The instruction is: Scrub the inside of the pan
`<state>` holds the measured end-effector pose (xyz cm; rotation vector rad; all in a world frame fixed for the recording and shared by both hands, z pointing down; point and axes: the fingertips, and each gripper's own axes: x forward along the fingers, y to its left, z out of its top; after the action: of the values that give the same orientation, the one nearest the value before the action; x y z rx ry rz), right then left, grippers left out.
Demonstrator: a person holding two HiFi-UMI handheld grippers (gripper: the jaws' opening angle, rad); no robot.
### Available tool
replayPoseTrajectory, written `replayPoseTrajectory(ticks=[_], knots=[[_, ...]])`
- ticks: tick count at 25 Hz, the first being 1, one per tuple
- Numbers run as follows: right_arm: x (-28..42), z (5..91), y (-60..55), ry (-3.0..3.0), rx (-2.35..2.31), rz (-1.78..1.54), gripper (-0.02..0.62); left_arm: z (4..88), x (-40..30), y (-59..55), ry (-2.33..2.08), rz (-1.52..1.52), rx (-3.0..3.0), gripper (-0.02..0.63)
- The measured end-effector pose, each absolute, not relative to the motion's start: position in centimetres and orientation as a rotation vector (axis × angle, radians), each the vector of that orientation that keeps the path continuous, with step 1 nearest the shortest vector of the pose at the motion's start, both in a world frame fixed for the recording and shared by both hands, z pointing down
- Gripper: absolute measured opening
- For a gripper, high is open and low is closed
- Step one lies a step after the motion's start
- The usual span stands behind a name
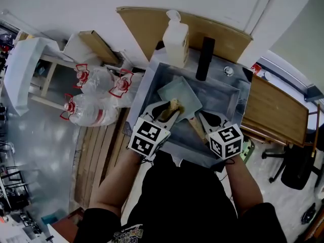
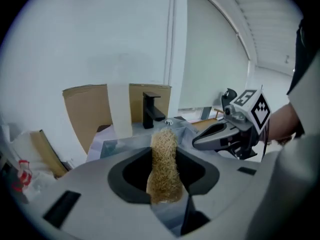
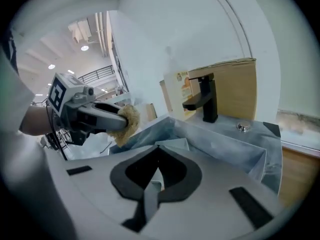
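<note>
Right gripper (image 1: 203,119) jaws are clamping shut on the pan handle (image 1: 197,129), steadying the pan (image 1: 177,95), while left gripper (image 1: 167,111) jaws are pinching the fibre scrubber (image 2: 164,166) for scrubbing.

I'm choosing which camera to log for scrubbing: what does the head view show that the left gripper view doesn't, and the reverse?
Only the head view: the square pan laid out whole in the sink, with its wooden handle. Only the left gripper view: the left gripper seen close, its jaws pressed on both sides of the scrubber. Both: the scrubber, the black faucet and the right gripper.
</note>
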<state>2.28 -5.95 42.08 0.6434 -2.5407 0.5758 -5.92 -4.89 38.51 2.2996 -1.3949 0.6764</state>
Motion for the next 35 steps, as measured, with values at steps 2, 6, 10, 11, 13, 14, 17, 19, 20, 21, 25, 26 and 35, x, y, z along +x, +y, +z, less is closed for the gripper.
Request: replayPoseTrajectory(ticks=[2,6,10,11,13,14,17,19,20,21,25,26,35], knots=[[2.2,41.4,-5.7,-2.561,0.624,0.573,0.009,37.7,-5.8,-3.6,-1.409,0.599,2.275,0.141],[1.7,40.4,-5.0,-2.586,0.608,0.564,0.009,37.0,-6.0,-0.7,-1.413,0.468,2.227,0.141],[1.1,39.6,-4.4,-2.598,0.615,0.55,0.009,36.9,-7.2,1.8,-1.439,0.377,2.19,0.141],[1.0,39.4,-4.1,-2.599,0.621,0.547,0.009,36.9,-7.4,2.4,-1.441,0.362,2.186,0.141],[0.9,39.0,-3.4,-2.596,0.637,0.543,0.009,37.0,-7.8,3.6,-1.431,0.342,2.186,0.141],[0.9,38.9,-3.0,-2.594,0.649,0.542,0.009,37.0,-7.9,4.1,-1.422,0.337,2.192,0.141],[0.5,38.4,-1.5,-2.59,0.689,0.548,0.009,36.9,-8.4,5.8,-1.392,0.329,2.217,0.141],[0.2,38.0,-0.2,-2.588,0.718,0.554,0.009,36.6,-8.7,7.0,-1.368,0.325,2.236,0.141],[0.1,37.8,0.6,-2.588,0.734,0.554,0.009,36.4,-8.9,7.7,-1.355,0.324,2.249,0.141],[-0.1,37.6,1.4,-2.589,0.752,0.553,0.009,36.2,-9.0,8.4,-1.341,0.323,2.264,0.141],[-0.8,36.7,4.6,-2.593,0.819,0.536,0.009,35.4,-9.7,11.1,-1.302,0.33,2.323,0.141],[-0.9,36.6,5.4,-2.593,0.835,0.53,0.009,35.3,-9.8,11.8,-1.295,0.331,2.338,0.141],[-1.3,35.8,13.6,-2.576,0.985,0.519,0.009,34.0,-10.5,18.7,-1.183,0.32,2.446,0.143]])
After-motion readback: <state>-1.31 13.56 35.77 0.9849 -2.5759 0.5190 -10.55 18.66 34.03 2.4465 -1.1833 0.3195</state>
